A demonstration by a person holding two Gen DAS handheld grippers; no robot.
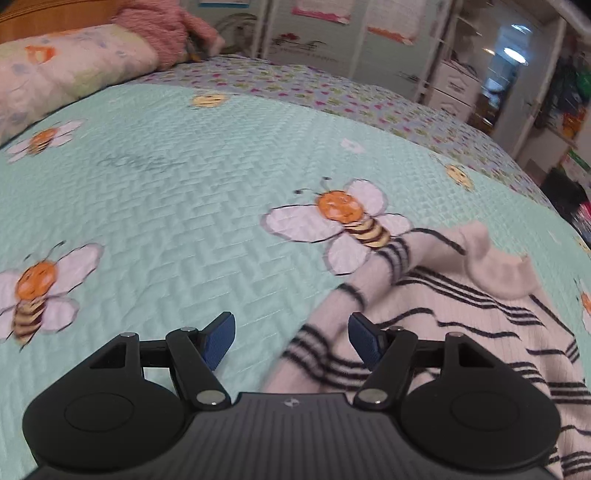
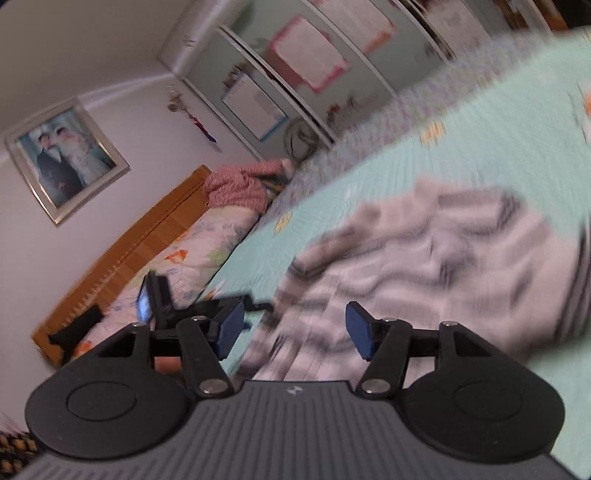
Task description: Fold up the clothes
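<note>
From the left wrist, the left gripper (image 1: 291, 341) hangs over a mint bedspread (image 1: 166, 206) printed with bees, three large ones in full view; its two blue pads (image 1: 221, 338) stand spread, nothing between them. One white garment with dark stripes (image 1: 461, 325) lies crumpled at lower right, its edge running beneath the right-hand pad. One floral pillow (image 1: 62, 77) and one pink blanket (image 1: 162, 29) sit at upper left. From the right wrist, tilted and blurred, the right gripper (image 2: 293, 330) shows its jaws spread, empty, above the same striped garment (image 2: 443, 258) at centre right. One framed photograph (image 2: 66, 162) hangs upper left, above one wooden headboard (image 2: 129, 254).
</note>
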